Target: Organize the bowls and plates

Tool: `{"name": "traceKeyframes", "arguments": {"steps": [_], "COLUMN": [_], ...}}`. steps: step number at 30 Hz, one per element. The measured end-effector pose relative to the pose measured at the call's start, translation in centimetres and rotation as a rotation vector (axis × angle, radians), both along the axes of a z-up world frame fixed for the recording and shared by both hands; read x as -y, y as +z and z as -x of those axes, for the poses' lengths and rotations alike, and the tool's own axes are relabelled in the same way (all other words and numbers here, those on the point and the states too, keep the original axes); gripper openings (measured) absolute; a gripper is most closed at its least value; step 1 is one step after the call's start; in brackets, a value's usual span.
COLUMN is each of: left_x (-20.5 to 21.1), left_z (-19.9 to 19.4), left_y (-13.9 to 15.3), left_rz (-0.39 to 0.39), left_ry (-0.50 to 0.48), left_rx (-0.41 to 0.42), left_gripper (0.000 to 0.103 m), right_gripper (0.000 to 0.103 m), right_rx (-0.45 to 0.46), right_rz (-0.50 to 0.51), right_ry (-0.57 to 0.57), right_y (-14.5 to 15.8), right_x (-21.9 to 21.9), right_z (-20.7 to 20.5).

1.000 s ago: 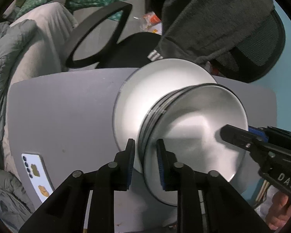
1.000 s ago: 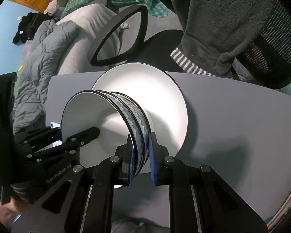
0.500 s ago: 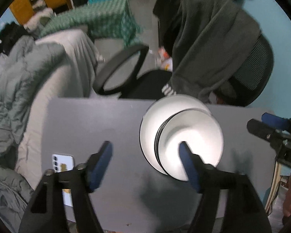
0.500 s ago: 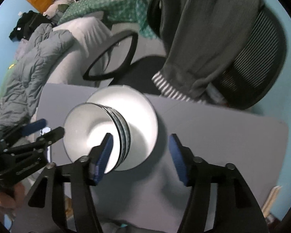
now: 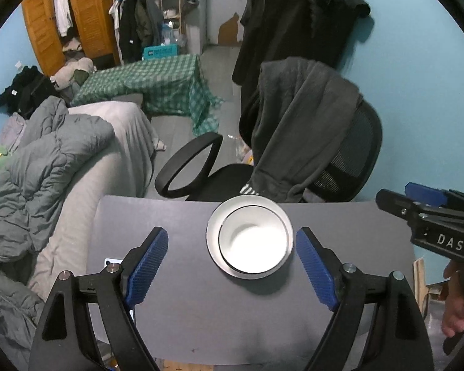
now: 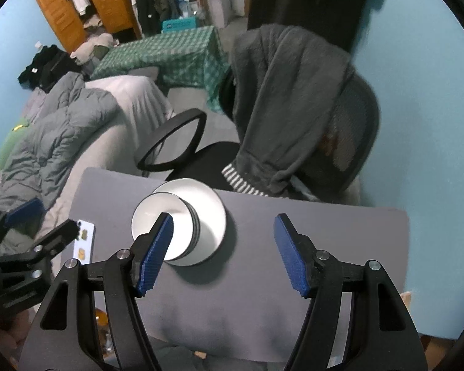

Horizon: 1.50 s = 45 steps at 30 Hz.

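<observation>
1. The left gripper (image 5: pixel 232 266), black with blue ribbed pads, is released at the bottom of the left wrist view. Its jaws have just been opening to their widest, and nothing is clamped between them.
2. The right gripper (image 6: pixel 222 253) is released too, its jaws having opened partway. They hold nothing, though its left pad overlaps the bowls in the picture.
3. The stack of white, dark-rimmed round bowls (image 5: pixel 253 244) stands upright, mouths upward, at the centre of the frame.
4. It sits on a wide white round plate (image 5: pixel 213 241), lying flat.
5. The plate rests on the grey table (image 5: pixel 176 309), near its far edge.
6. A white phone (image 6: pixel 85 242) lies flat at the table's left edge.
</observation>
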<state>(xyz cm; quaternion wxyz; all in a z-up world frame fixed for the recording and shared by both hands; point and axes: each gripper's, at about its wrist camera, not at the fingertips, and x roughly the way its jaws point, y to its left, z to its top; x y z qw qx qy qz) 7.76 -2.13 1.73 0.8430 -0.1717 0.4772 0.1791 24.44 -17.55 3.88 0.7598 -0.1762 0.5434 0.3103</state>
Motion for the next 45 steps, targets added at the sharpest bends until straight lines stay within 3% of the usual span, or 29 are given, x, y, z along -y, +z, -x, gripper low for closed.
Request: {"name": "traceKeyframes", "arguments": {"steps": [10,45], "left_x": [2.0,2.8], "left_z": [1.2,1.1], "left_y": [2.6,2.3], "left_rz": [0.002,0.021], "left_ry": [0.016,-0.004], "left_rx": [0.041,0.025], "left_gripper": [0.086,0.086], "right_gripper": [0.066,0.066], "right_rx": [-0.001,0.009], "right_rz": [-0.044,-0.045], "right_ry": [-0.034,-0.073], "right_y": [2.7,2.4], "right_x": [2.1,3.5], "right_z": [1.4,2.1]}}
